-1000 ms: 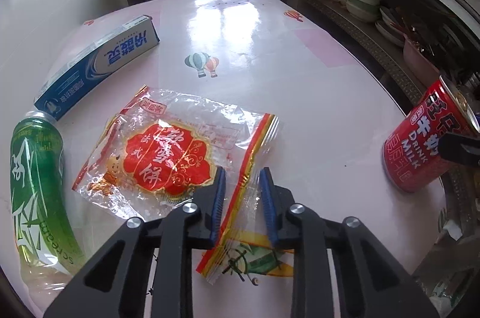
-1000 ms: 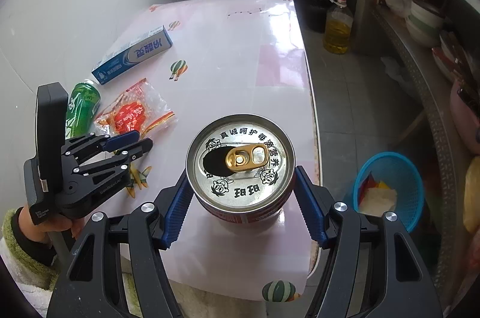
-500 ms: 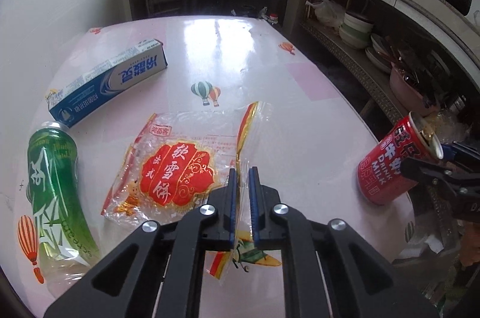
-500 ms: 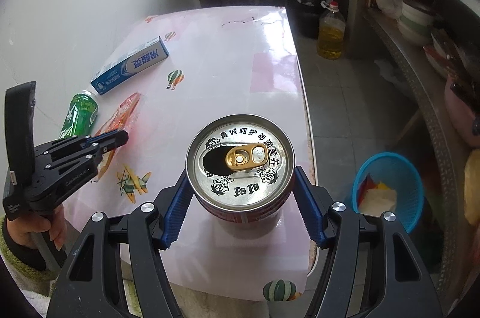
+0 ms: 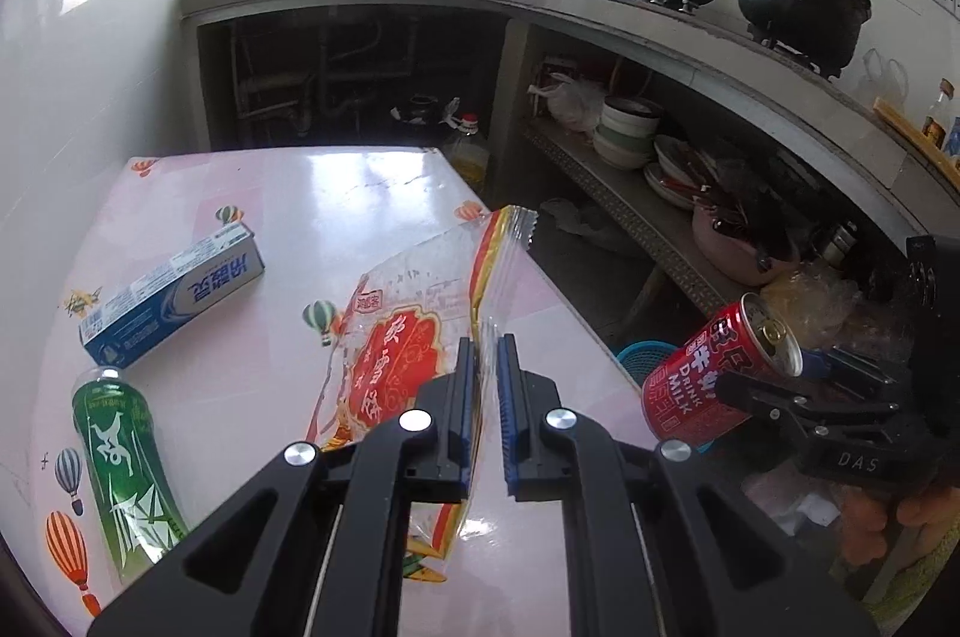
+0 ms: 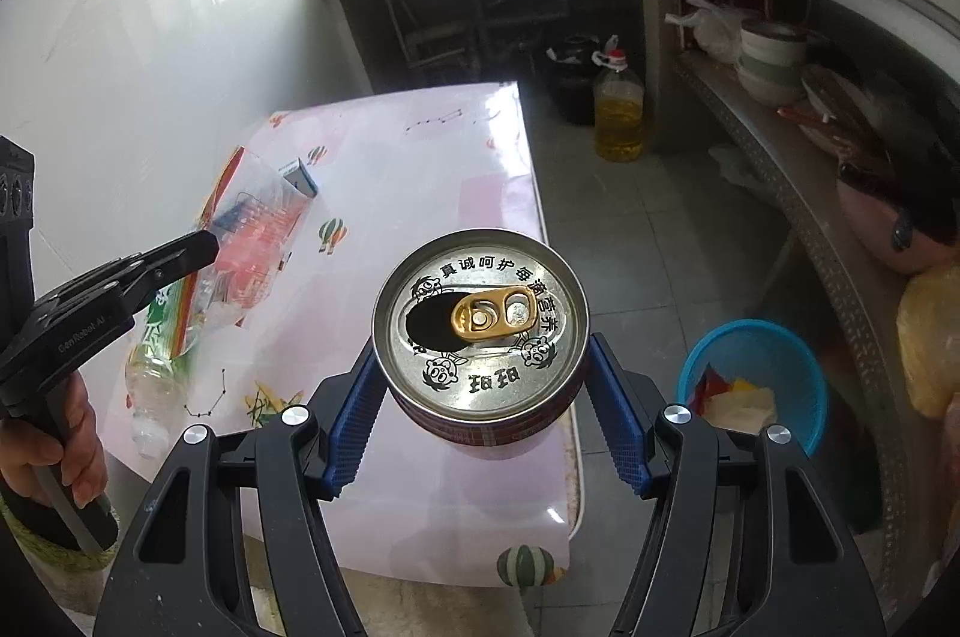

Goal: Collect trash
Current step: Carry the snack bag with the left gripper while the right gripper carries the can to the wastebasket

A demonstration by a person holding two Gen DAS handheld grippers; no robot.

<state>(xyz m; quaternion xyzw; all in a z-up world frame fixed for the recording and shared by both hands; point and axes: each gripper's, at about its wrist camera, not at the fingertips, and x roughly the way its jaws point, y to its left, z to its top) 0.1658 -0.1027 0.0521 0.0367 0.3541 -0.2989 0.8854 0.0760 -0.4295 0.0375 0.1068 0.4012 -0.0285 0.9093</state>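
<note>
At the left edge of the pink balloon-print tabletop (image 5: 372,193) a green plastic bottle (image 5: 123,463) lies on its side, cap end toward the wall. Just beyond it, a blue-and-white toothpaste box (image 5: 174,292) lies flat at an angle, apart from the bottle.

Toward the middle, the left gripper (image 5: 483,397) has its jaws pinched nearly together on the striped edge of a clear snack wrapper (image 5: 414,331) with a red printed panel. The jaws have just been closing, and the wrapper's edge is clamped between the blue pads. The wrapper stands up from the tabletop, its top corner in the air; its lower end seems to hang just above the surface, though the gripper body hides that part.

To the right, past the tabletop's edge, the right gripper (image 6: 483,385) holds a red milk-drink can (image 6: 480,319) between its jaws, which stand about halfway apart with a pad pressed on either side of the can's body. The can is clear of the tabletop, its opened top with the gold pull tab facing the wrist camera. Below and to the right, a blue basket (image 6: 756,379) sits on the floor holding crumpled scraps.
</note>
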